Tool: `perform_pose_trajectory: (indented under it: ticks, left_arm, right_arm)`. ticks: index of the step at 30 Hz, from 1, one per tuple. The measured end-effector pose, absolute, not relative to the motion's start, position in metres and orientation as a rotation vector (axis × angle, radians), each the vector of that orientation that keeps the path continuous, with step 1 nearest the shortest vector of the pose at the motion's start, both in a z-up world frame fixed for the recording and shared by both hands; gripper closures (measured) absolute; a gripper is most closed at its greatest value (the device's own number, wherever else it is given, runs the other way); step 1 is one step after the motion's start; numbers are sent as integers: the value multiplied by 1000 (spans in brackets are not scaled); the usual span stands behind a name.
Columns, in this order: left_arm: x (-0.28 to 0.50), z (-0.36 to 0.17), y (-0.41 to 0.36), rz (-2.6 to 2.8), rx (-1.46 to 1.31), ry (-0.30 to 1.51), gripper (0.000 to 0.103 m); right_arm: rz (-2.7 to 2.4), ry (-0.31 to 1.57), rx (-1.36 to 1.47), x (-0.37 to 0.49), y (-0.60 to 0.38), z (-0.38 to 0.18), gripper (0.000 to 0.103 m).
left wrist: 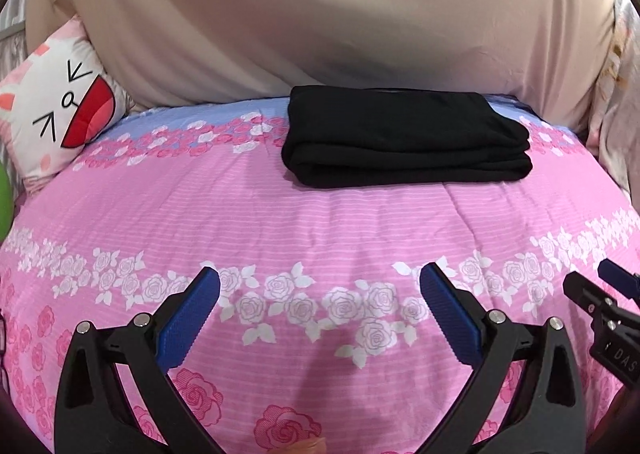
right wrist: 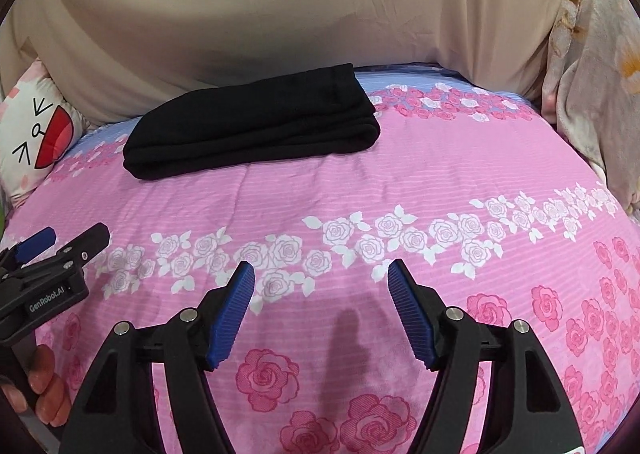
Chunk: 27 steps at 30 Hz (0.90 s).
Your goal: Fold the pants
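Pants (left wrist: 406, 136) sit folded near the beige headboard (left wrist: 320, 14): soft, floppy, best grabbed by the thick folded edge; left gripper (left wrist: 320, 302) and right gripper (right wrist: 320, 294) gape empty.

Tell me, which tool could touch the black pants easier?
Probably the left tool: the folded black pants lie almost straight ahead of it, but off to the side of the right tool. Both are open and empty.

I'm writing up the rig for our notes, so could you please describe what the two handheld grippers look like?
Both match: the left gripper and right gripper have black plastic frames with triangular cut-outs, silver pivot bolts and ribbed blue pads. White "GenRobot.AI" lettering shows on the left one's body in the right wrist view. No cables or sleeves show.
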<state>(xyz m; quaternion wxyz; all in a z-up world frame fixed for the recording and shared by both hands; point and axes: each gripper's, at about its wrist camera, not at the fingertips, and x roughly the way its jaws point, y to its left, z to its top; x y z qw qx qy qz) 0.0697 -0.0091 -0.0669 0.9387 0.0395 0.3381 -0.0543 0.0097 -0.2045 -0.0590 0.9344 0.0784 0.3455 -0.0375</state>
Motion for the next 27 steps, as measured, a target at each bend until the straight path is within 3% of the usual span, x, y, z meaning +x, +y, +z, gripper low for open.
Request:
perform_pose_trajectory:
  ticks: [27]
  left_arm:
    - [69,-65,-8,-132,57,683,5]
  right_arm:
    - [-81,729,165,15,-205,-65,35]
